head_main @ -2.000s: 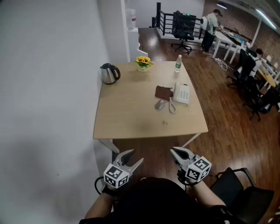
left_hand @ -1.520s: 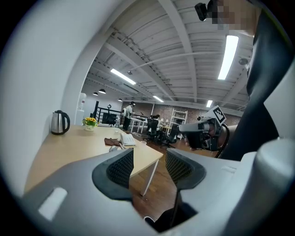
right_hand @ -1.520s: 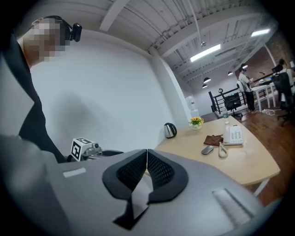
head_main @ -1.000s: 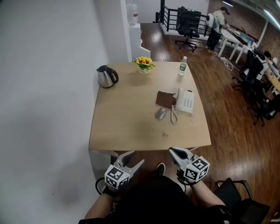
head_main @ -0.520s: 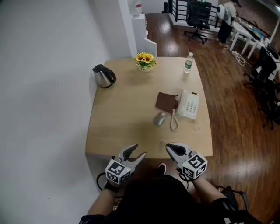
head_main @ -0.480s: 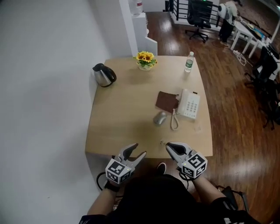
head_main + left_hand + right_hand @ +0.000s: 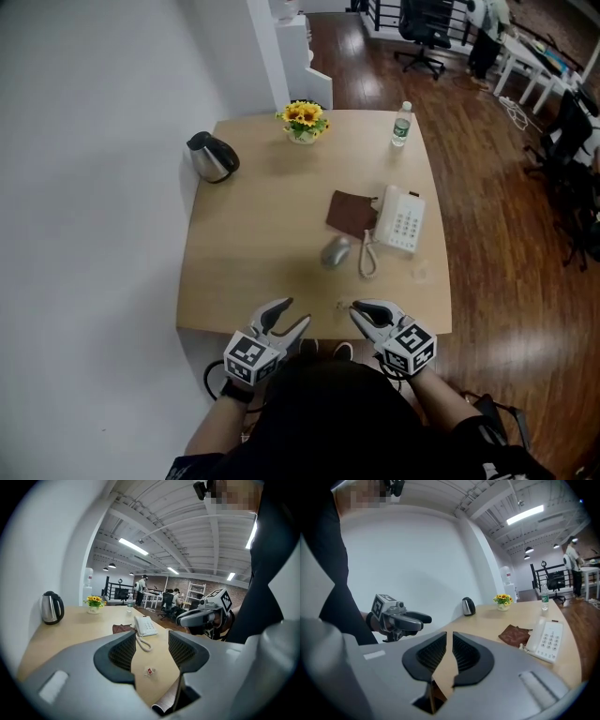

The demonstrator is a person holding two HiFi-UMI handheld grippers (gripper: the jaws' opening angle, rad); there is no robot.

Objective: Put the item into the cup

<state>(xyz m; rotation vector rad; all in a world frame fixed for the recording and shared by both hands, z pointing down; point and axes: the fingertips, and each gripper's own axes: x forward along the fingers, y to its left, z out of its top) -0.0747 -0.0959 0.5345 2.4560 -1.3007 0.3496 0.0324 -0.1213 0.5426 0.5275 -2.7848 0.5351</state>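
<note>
**Both grippers at the near table edge, item untouched**

The table [image 7: 244, 234] has its left edge beside a white wall and its right edge over wood floor. Desks and office chairs stand far to the right. The near edge lies just under the two grippers' tips. Along the far edge stand a kettle [image 7: 208, 157] at the left corner, flowers [image 7: 302, 119] in the middle and a bottle [image 7: 401, 125] to the right. A phone [image 7: 401, 219], a brown pouch [image 7: 351, 213] touching its left side and a mouse [image 7: 334, 252] just nearer sit right of centre. The widest stretch of bare wood runs down the left half, from the kettle to the near edge.

The item [image 7: 342, 303], small with a red mark, lies on the table close to the near edge, between the two grippers. In the left gripper view it shows through the gap of the jaws, on the wood ahead [image 7: 149, 671]. A faint clear shape [image 7: 419, 273] near the right edge may be the cup, but it is too dim to tell.

The left gripper [image 7: 292, 314] hovers with its jaws wide apart, gripping nothing. The right gripper [image 7: 355, 310] has only a narrow gap, and its jaws are opening. Only bare table shows between them. Neither gripper touches the item
</note>
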